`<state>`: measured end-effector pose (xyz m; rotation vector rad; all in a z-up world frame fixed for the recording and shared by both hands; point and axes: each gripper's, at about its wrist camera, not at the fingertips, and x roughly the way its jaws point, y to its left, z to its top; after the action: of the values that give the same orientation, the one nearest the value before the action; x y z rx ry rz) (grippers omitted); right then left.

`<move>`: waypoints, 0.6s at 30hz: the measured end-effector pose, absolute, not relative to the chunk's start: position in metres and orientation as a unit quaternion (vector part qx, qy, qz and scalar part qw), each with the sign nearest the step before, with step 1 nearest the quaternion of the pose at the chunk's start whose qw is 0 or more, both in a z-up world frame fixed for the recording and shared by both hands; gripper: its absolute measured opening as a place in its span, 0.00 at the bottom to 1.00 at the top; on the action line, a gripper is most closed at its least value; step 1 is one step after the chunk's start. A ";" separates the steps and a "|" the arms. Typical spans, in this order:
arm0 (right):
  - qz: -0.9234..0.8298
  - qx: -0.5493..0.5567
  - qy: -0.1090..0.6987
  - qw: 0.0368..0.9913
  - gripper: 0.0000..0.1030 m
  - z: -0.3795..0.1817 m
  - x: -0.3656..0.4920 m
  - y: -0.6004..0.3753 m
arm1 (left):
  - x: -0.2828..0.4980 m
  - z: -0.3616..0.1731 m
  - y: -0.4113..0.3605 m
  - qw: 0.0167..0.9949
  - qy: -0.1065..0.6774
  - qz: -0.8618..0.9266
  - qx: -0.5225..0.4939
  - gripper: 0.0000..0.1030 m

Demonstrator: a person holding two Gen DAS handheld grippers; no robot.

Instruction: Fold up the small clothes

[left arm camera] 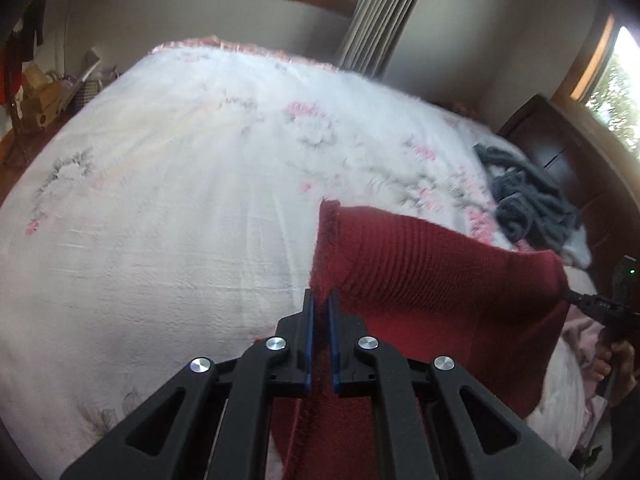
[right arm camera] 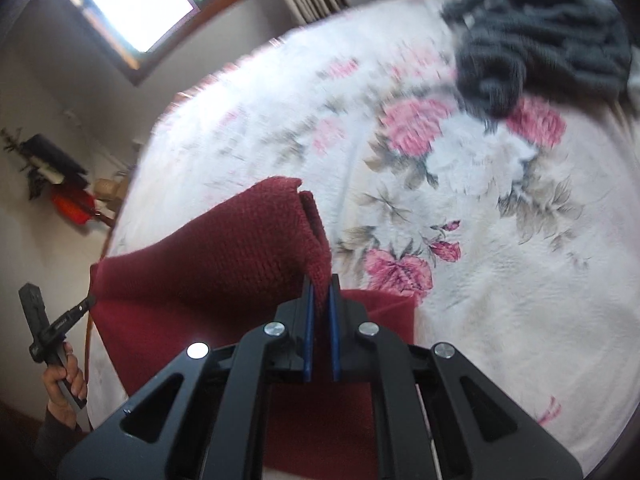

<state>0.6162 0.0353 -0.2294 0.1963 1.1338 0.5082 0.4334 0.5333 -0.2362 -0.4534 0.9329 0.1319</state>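
A dark red knitted garment (left arm camera: pixel 432 280) hangs stretched in the air over the bed, held at its two upper corners. My left gripper (left arm camera: pixel 321 300) is shut on one corner, with red cloth pinched between the blue pads. In the right wrist view my right gripper (right arm camera: pixel 321 282) is shut on the other corner of the same red garment (right arm camera: pixel 224 264). Each gripper shows in the other's view at the garment's far corner: the right gripper (left arm camera: pixel 576 299) and the left gripper (right arm camera: pixel 90 301), each held by a hand. The lower part of the garment hangs below, partly hidden by the gripper bodies.
A white bedspread (left arm camera: pixel 180 184) with pink flowers covers the bed (right arm camera: pixel 500 280). A grey knitted pile (left arm camera: pixel 528 200) lies near the dark wooden headboard (left arm camera: pixel 568 160), also visible as the grey pile (right arm camera: pixel 536 40). Pale pink clothes (left arm camera: pixel 580 332) lie at the right. Baskets (left arm camera: pixel 44 100) stand on the floor.
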 end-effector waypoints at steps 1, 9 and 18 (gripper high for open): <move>0.223 0.089 0.550 0.800 0.05 -0.247 0.628 0.040 | 0.444 -0.254 0.537 0.854 0.464 0.071 -0.224 0.06; 0.159 0.079 0.628 0.758 0.05 -0.334 0.656 0.050 | 0.471 -0.336 0.560 0.787 0.536 0.094 -0.292 0.05; 0.179 0.079 0.597 0.778 0.05 -0.312 0.652 0.056 | 0.481 -0.318 0.564 0.800 0.519 0.084 -0.287 0.05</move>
<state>0.6518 0.0555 -0.3121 0.1714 1.2914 0.3871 0.4807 0.5638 -0.3185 -0.6166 1.1140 0.1811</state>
